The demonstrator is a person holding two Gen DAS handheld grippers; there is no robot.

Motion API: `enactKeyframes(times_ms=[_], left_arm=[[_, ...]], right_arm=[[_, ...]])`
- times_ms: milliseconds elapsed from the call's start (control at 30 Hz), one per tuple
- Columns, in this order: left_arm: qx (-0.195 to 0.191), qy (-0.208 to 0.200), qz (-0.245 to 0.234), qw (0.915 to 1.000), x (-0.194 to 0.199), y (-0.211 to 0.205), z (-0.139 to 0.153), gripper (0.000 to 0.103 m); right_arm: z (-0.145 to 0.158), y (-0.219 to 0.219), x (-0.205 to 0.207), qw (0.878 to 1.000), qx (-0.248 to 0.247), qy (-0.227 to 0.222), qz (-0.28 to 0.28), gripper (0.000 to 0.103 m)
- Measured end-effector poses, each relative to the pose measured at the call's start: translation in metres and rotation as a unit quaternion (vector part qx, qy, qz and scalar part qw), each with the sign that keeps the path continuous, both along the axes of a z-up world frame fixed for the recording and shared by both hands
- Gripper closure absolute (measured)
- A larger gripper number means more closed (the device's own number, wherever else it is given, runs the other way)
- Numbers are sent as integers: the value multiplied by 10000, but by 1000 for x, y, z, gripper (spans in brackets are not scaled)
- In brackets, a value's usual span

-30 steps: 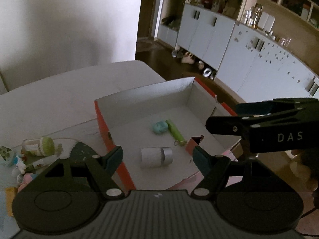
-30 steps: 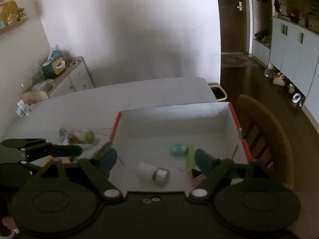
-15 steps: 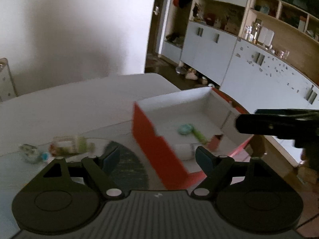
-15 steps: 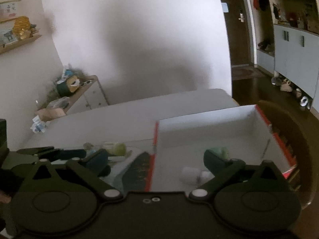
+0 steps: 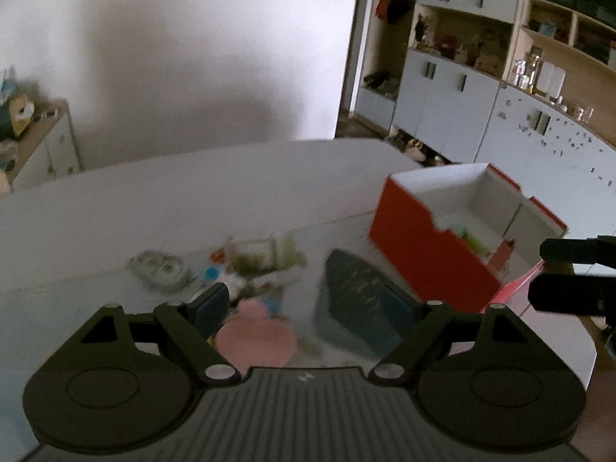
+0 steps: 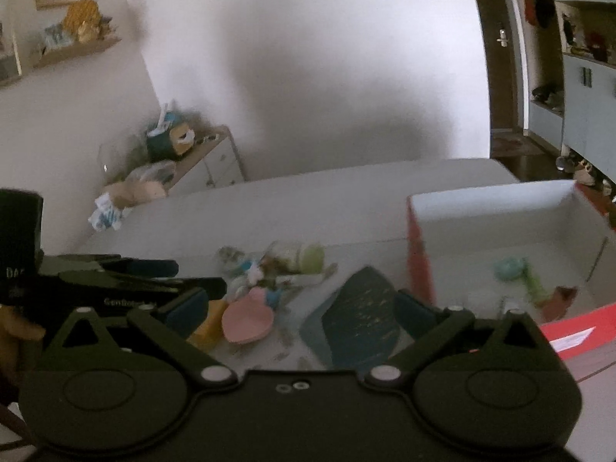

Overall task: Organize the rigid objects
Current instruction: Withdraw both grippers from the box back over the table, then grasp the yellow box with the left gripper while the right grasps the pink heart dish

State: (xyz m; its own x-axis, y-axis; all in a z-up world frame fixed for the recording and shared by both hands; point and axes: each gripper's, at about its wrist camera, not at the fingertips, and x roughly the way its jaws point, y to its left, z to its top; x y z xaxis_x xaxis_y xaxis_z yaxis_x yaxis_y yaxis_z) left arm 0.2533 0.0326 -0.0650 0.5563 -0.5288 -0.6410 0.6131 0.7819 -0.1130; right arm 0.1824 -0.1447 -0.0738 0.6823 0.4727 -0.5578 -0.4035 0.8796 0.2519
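Note:
My left gripper (image 5: pixel 306 306) hovers over a blurred pile of small things on the white table (image 5: pixel 192 200); its jaws are opening and nothing is between them. The pile holds a pink heart-shaped dish (image 5: pixel 254 335), a dark patterned fan-shaped piece (image 5: pixel 354 300), a bottle with a green cap (image 6: pixel 308 258) and a clear round item (image 5: pixel 159 267). My right gripper (image 6: pixel 302 310) stands open and empty over the same dish (image 6: pixel 248 319) and fan piece (image 6: pixel 358 319). To the right is the red box (image 6: pixel 417 254) with a teal item (image 6: pixel 508 267), a green stick (image 6: pixel 535 287) and a brown clip (image 6: pixel 562 294).
A yellow object (image 6: pixel 210 323) lies beside the pink dish. A low cabinet (image 6: pixel 215 161) with clutter stands against the wall on the left. White cupboards and shelves (image 5: pixel 481 115) line the right side. The table's far half (image 6: pixel 346 192) is bare.
Both grippers swung left, from over the box's inside to over the pile beside it. The box now sits at the right of both views. Both jaws stand wider.

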Motion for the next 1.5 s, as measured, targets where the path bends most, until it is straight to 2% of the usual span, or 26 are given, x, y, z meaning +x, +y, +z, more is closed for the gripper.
enactKeyframes(times_ms=[300,467,633,967,1367,1500], left_arm=[[78,385,235,9990,26,39,-30,17],[267,516,443,9973,41,56,-47,17],[490,668,612,9947,52,60,-65,17],[807,736,615,9921,65,56,-89,17],[935,789,668,9902,75,52,-103,17],[977,778,681,9898,80,50,-105,23]], right_arm=[[-27,48,-2,9990,-350,105,246,0],[-42,73,-1,9970,-598,123,468,1],[-58,93,5,9940,-864,99,667,1],[-93,122,24,9860,-1394,40,918,4],[-117,139,51,9811,-1634,73,1032,15],[-121,144,56,9799,-1672,5,1088,20]])
